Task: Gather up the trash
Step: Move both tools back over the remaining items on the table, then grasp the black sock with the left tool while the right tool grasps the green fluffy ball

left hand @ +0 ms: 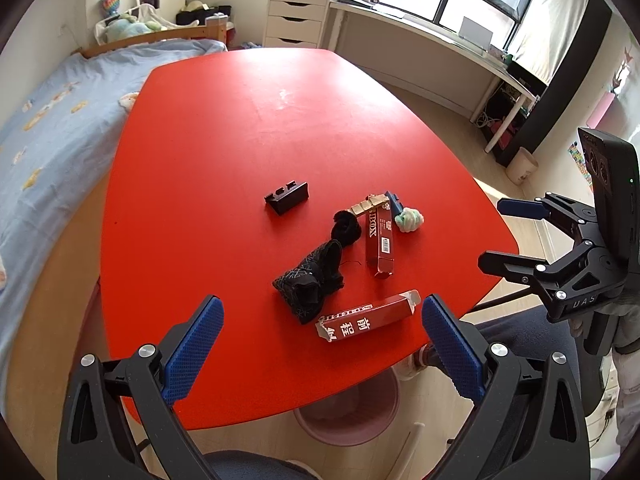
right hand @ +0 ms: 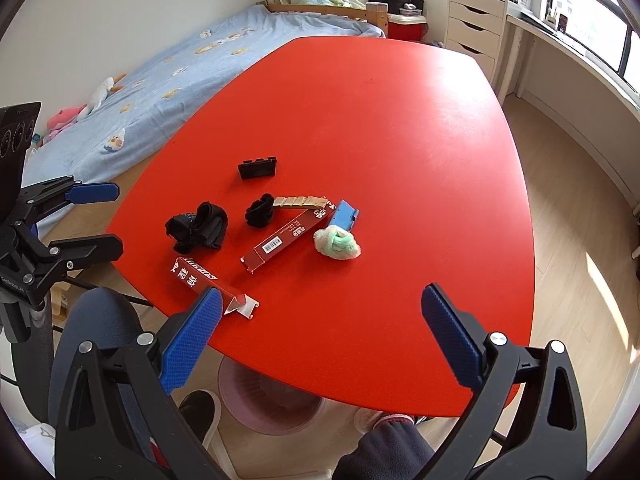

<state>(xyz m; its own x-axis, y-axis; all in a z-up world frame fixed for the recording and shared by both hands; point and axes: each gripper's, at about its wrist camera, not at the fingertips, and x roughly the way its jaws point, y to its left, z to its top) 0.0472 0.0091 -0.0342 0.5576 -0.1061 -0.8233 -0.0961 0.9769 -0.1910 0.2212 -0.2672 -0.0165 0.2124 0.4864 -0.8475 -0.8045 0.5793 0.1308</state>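
Trash lies on the red table (left hand: 240,140) (right hand: 400,140): a torn red carton (left hand: 368,320) (right hand: 208,280) nearest the front edge, a long red box (left hand: 380,240) (right hand: 284,238), black crumpled fabric (left hand: 312,280) (right hand: 198,228), a small black wad (left hand: 346,226) (right hand: 259,210), a green-white wad (left hand: 409,219) (right hand: 337,243), a blue piece (right hand: 343,216), a tan strip (right hand: 298,201) and a black plastic part (left hand: 287,197) (right hand: 258,167). My left gripper (left hand: 320,340) is open above the torn carton. My right gripper (right hand: 320,328) is open over the table's front edge, right of the carton.
A pink bin (left hand: 348,416) (right hand: 272,404) stands on the floor under the table's front edge. A bed (left hand: 52,120) lies left of the table. A white desk and drawers (left hand: 296,16) stand by the window. The right gripper shows in the left wrist view (left hand: 492,232).
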